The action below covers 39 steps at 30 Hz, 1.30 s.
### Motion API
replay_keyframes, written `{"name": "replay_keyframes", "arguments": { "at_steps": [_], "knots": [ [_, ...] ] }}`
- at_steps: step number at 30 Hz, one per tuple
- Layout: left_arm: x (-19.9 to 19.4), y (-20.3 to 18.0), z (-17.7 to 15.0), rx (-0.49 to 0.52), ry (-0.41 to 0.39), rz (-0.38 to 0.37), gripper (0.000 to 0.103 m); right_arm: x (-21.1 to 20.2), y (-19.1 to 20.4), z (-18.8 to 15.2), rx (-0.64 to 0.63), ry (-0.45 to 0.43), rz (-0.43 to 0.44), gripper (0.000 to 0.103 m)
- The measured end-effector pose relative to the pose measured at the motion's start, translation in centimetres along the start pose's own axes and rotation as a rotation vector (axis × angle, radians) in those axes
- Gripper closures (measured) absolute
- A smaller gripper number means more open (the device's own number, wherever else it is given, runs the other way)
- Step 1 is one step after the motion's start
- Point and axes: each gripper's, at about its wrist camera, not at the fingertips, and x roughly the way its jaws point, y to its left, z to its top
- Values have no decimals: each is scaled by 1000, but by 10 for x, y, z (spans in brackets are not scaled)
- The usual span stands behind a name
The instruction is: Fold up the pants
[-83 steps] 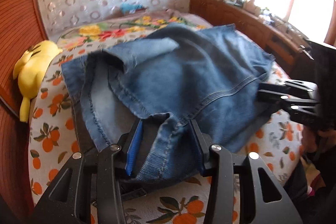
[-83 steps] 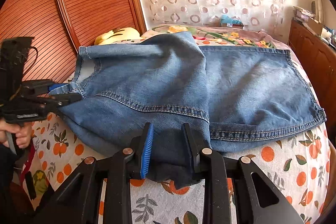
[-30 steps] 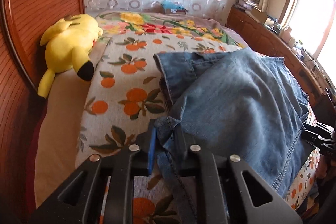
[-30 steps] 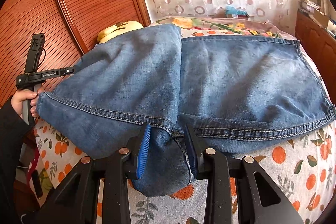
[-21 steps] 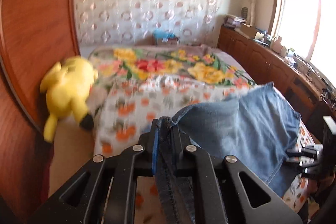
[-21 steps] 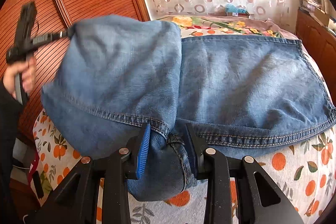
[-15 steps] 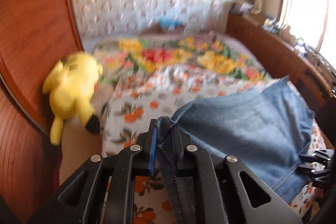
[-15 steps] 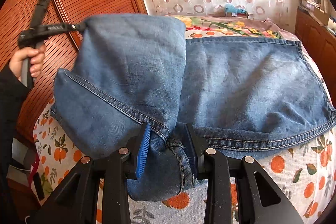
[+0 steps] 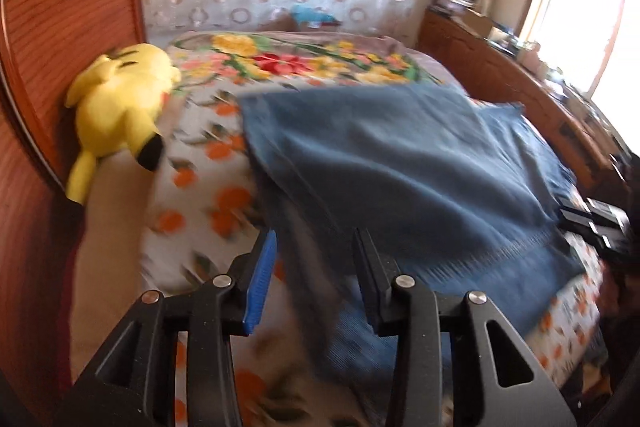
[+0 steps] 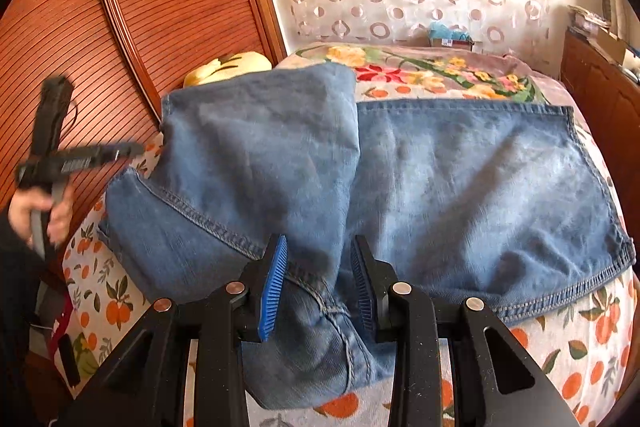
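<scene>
Blue denim pants [image 10: 460, 187] lie across the orange-print bedsheet [image 10: 580, 359], one section doubled over onto the left half, near the headboard side. Left gripper [image 9: 314, 259]: jaws have just been opening and now stand spread; blurred denim hangs between them, pads clear of it. Right gripper [image 10: 318, 267]: pads pinch a bunched fold of the pants at the near edge. In the right wrist view, a hand [image 10: 38, 211] holds the left gripper just off the pants' left edge. Yellow plush toy [image 9: 120, 111] lies beside the wooden headboard [image 10: 132, 7], apart from the pants.
</scene>
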Motion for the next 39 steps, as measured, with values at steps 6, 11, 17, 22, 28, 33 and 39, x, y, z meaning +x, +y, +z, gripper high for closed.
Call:
{"name": "replay_keyframes", "arguments": {
  "at_steps": [6, 11, 17, 22, 28, 33, 39],
  "knots": [
    [-4, -21, -22, 32, -5, -9, 70, 10, 4, -1, -18, 13, -1, 69],
    [-20, -26, -32, 41, -32, -15, 88, 22, 4, -5, -39, 47, -33, 69],
    [-45, -25, -48, 20, -88, 21, 87, 28, 1, -3, -19, 59, -46, 69],
    [-41, -26, -58, 13, -63, 88, 87, 17, 5, -2, -23, 26, -40, 69],
    [-59, -26, -49, -12, -154, 51, 52, 4, 8, -15, -27, 9, -4, 68],
    [-61, -44, -43, 15, -173, 38, 48, 12, 6, -24, -60, 50, -22, 68],
    [-48, -71, -28, 76, -176, 35, 48, 16, 7, -27, -90, 53, -43, 68]
  ]
}}
